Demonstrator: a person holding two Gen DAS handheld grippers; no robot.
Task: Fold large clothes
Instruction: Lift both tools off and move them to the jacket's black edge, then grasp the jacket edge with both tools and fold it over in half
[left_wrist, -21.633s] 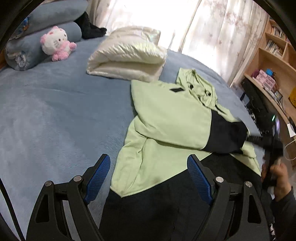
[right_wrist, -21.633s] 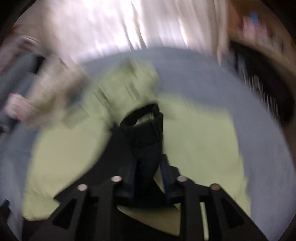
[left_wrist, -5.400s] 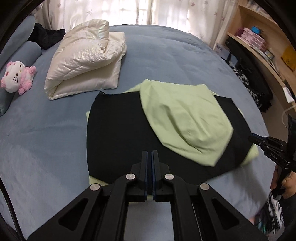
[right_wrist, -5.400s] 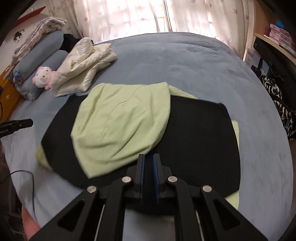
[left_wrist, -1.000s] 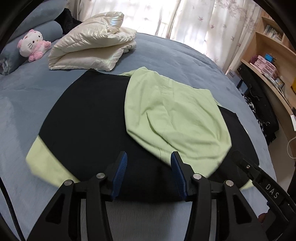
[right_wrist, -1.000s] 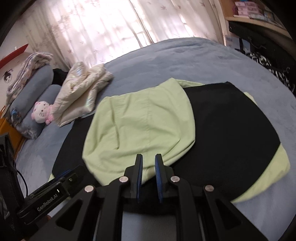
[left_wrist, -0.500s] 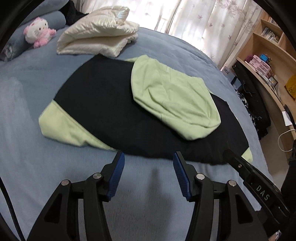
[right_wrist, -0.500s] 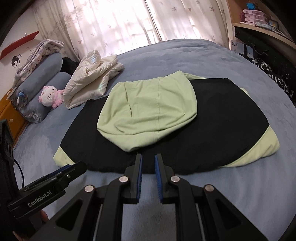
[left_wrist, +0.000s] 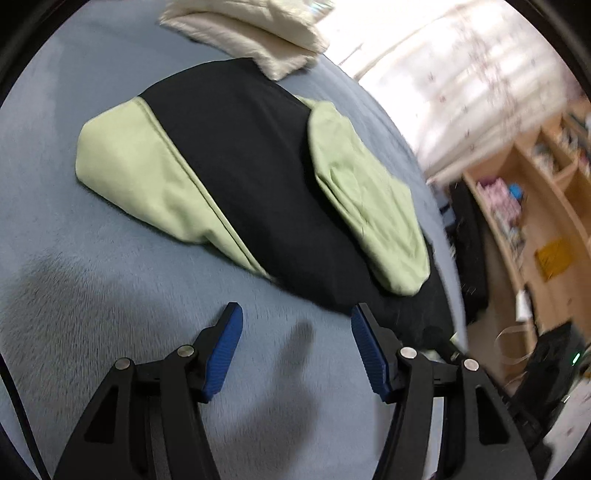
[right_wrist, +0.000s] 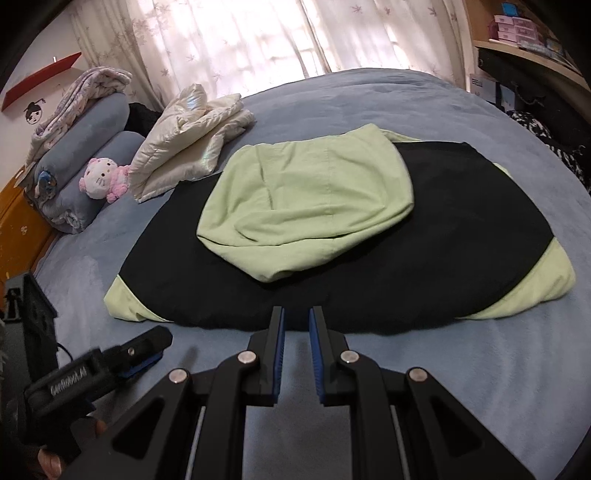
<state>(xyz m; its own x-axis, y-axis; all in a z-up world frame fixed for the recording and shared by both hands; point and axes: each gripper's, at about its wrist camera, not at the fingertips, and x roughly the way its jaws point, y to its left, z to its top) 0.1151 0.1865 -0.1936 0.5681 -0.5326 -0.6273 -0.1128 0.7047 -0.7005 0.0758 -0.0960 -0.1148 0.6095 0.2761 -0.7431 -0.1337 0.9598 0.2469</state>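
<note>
Left hand-held gripper (left_wrist: 296, 321) lowered, blue bed (right_wrist: 369, 96), curtains (right_wrist: 221, 40)

A black and pale green hoodie (right_wrist: 436, 236) was seen on a plain blue-grey bedspread (right_wrist: 461, 373), its hood (right_wrist: 306, 206) pale green throughout. A cream, faintly iridescent puffer jacket (right_wrist: 184, 147) was shown beside it. A white and pink plush cat (right_wrist: 101, 181) was set against blue-grey bolsters (right_wrist: 85, 140), which were topped by a lilac-patterned white blanket (right_wrist: 81, 96). The curtains (right_wrist: 229, 44) were white with small leaf prints. Both the left gripper (left_wrist: 297, 332) and the right gripper (right_wrist: 296, 325) were black with blue pads. Light wood shelving (left_wrist: 546, 206) was visible.
</note>
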